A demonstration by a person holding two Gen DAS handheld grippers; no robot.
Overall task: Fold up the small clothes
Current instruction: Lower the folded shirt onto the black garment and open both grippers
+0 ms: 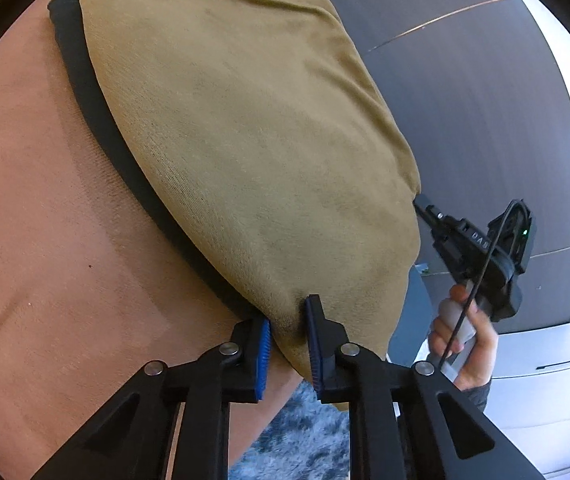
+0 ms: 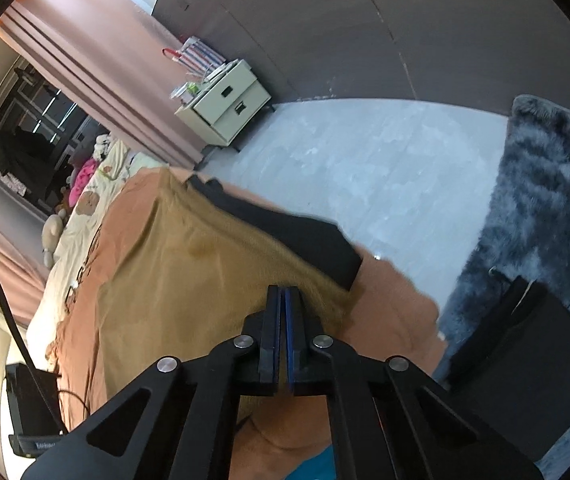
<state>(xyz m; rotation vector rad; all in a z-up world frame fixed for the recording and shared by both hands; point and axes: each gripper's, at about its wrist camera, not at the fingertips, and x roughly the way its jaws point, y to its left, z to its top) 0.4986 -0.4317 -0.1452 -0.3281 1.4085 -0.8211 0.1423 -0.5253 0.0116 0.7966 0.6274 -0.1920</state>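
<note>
- Left gripper [image 1: 288, 344]: fingers partly open, straddling the near edge of the olive-tan garment [image 1: 253, 128], which lies over a black garment [image 1: 97, 104] on the orange-brown bed cover [image 1: 37, 216]. Best pinch that edge firmly before lifting.
- Right gripper [image 2: 283, 330]: fingers closed on the tan cloth's edge.
- Only the right view shows the nightstand [image 2: 225, 100] and grey rug [image 2: 545, 200]; only the left shows the person's hand [image 1: 465, 340].

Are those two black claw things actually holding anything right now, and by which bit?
Right hand-held gripper is shut on the olive-tan garment's edge. Left hand-held gripper straddles a fold at another edge, jaws apart, not clamping it.
</note>
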